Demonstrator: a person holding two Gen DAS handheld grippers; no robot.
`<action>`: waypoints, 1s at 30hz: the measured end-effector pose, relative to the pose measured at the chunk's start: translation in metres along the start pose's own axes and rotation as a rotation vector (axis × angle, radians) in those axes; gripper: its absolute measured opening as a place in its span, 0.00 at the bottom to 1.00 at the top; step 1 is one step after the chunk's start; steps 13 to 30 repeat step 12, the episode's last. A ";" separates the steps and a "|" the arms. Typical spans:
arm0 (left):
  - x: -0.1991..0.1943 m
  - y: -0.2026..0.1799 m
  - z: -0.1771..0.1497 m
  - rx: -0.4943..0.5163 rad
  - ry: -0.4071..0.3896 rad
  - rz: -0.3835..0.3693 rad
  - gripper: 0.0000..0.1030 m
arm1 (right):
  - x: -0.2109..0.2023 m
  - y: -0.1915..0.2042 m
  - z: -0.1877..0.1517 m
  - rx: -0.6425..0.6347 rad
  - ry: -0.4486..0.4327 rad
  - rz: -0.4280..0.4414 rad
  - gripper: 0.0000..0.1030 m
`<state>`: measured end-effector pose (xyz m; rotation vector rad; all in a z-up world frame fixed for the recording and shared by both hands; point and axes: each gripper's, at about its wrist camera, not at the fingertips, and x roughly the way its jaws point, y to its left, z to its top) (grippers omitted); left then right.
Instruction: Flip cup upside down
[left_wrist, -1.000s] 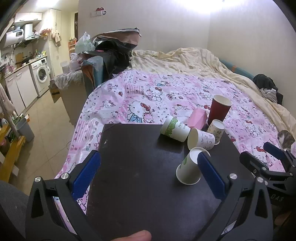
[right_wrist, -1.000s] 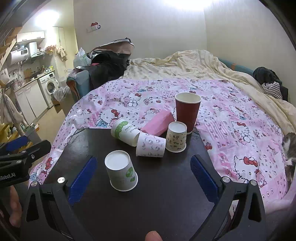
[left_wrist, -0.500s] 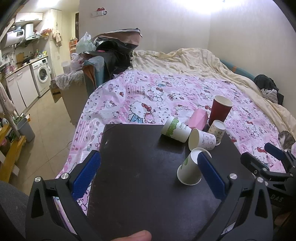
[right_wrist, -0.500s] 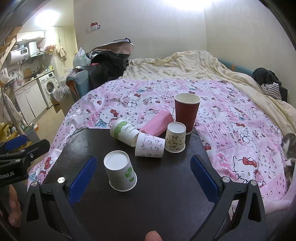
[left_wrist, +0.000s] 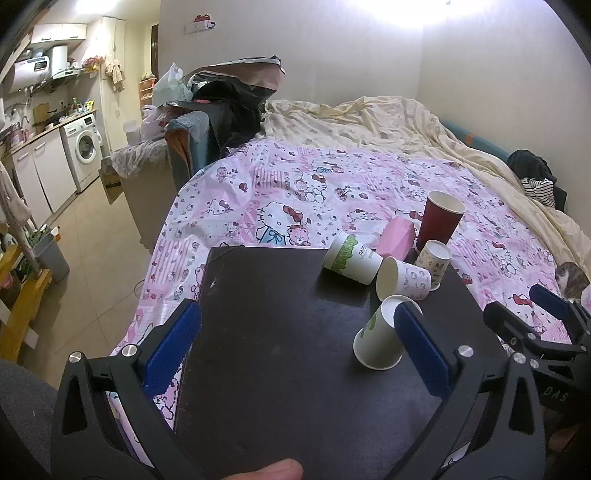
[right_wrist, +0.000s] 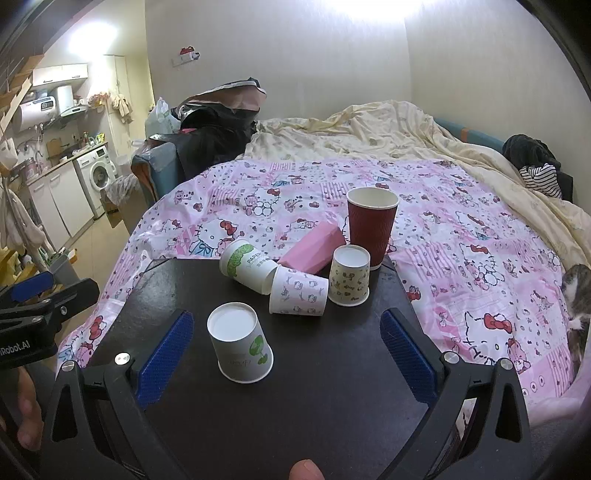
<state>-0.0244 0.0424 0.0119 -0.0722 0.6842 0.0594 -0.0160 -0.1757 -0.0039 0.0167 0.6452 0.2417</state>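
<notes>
A white paper cup with green print (right_wrist: 240, 345) stands upside down on the black table (right_wrist: 325, 398); it also shows in the left wrist view (left_wrist: 378, 341). Behind it, a green-print cup (right_wrist: 247, 266) and a Hello Kitty cup (right_wrist: 299, 291) lie on their sides. A small patterned cup (right_wrist: 349, 276) stands upside down, and a red cup (right_wrist: 371, 225) stands upright. My right gripper (right_wrist: 286, 350) is open around the near cup without touching it. My left gripper (left_wrist: 297, 350) is open and empty at the table's left.
A pink box (right_wrist: 314, 249) lies among the cups. The table sits on a bed with a pink Hello Kitty cover (right_wrist: 461, 236). A cat (right_wrist: 576, 299) lies at the right edge. A kitchen corner with a washing machine (left_wrist: 83, 149) is far left.
Both grippers have drifted very slightly; the cups have not moved.
</notes>
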 end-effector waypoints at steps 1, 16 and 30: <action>0.000 0.000 0.000 0.000 0.000 0.000 1.00 | 0.000 0.000 0.000 0.000 0.000 0.000 1.00; 0.000 -0.003 -0.001 -0.001 0.002 -0.017 1.00 | -0.002 -0.002 0.001 -0.003 -0.007 -0.004 1.00; 0.000 -0.003 -0.001 -0.001 0.002 -0.017 1.00 | -0.002 -0.002 0.001 -0.003 -0.007 -0.004 1.00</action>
